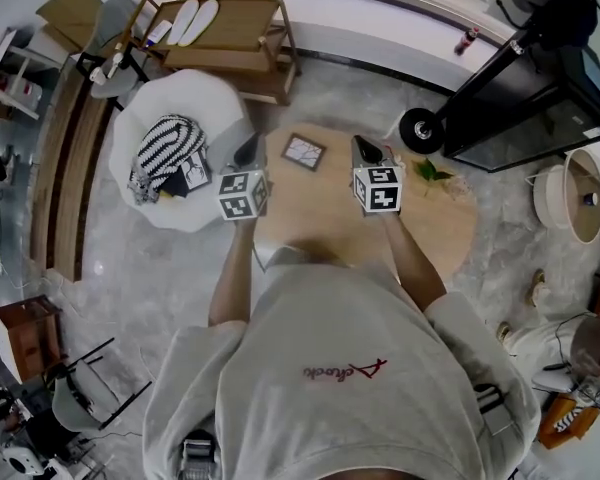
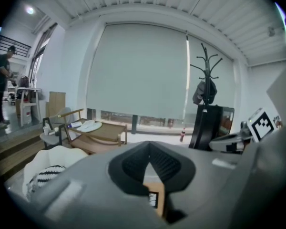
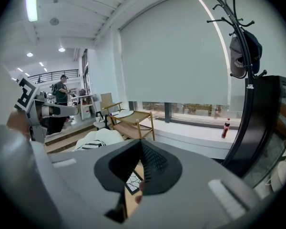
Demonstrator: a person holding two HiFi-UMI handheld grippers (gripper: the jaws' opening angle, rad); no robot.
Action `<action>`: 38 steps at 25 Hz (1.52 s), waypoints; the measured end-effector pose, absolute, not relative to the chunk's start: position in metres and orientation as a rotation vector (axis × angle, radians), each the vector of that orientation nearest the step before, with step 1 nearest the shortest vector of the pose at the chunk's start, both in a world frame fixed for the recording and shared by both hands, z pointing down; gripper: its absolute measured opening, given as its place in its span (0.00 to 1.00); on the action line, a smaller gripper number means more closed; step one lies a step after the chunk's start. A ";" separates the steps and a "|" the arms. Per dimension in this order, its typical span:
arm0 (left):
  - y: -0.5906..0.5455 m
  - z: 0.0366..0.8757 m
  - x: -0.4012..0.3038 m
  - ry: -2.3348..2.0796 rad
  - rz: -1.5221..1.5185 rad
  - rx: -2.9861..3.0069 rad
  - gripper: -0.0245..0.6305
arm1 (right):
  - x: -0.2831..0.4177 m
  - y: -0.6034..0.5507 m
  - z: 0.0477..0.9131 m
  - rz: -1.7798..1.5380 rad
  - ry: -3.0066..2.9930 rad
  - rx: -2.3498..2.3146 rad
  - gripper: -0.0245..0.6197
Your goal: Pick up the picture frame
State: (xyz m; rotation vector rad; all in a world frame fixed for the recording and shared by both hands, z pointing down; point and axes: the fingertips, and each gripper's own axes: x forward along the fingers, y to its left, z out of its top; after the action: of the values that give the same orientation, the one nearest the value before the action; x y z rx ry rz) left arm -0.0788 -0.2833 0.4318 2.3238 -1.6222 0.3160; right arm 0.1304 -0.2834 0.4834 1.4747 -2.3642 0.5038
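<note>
Approach step: left gripper (image 1: 248,150) and right gripper (image 1: 366,151) hover either side of the picture frame (image 1: 304,152) on the desk (image 1: 435,230), jaws clenched and empty. Next move probably needs the jaws opened, then lowered onto the frame edges.

The right gripper (image 3: 141,151) is seen with its dark jaws closed together. Through the narrow slit below them, part of the picture frame (image 3: 132,181) is glimpsed on a wooden table (image 3: 128,203). The left gripper (image 3: 69,110) is seen at the left edge, and a coat rack (image 3: 251,80) at the right.
</note>
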 end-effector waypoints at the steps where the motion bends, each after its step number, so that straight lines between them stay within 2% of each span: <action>1: -0.285 0.433 -0.080 -1.625 0.316 2.318 0.04 | 0.130 -0.286 0.484 0.506 -2.366 1.468 0.05; 22: -0.353 0.482 -0.140 -1.543 0.365 2.277 0.04 | 0.081 -0.341 0.513 0.527 -2.283 1.479 0.05; 38: -0.411 0.542 -0.150 -1.453 0.430 2.221 0.04 | 0.063 -0.391 0.571 0.634 -2.198 1.439 0.05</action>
State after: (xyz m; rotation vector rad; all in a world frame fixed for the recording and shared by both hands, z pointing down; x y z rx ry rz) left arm -0.1503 -0.4110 0.5415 2.2213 -1.4525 0.4302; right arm 0.0628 -0.3914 0.5712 1.4388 -2.1980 0.6343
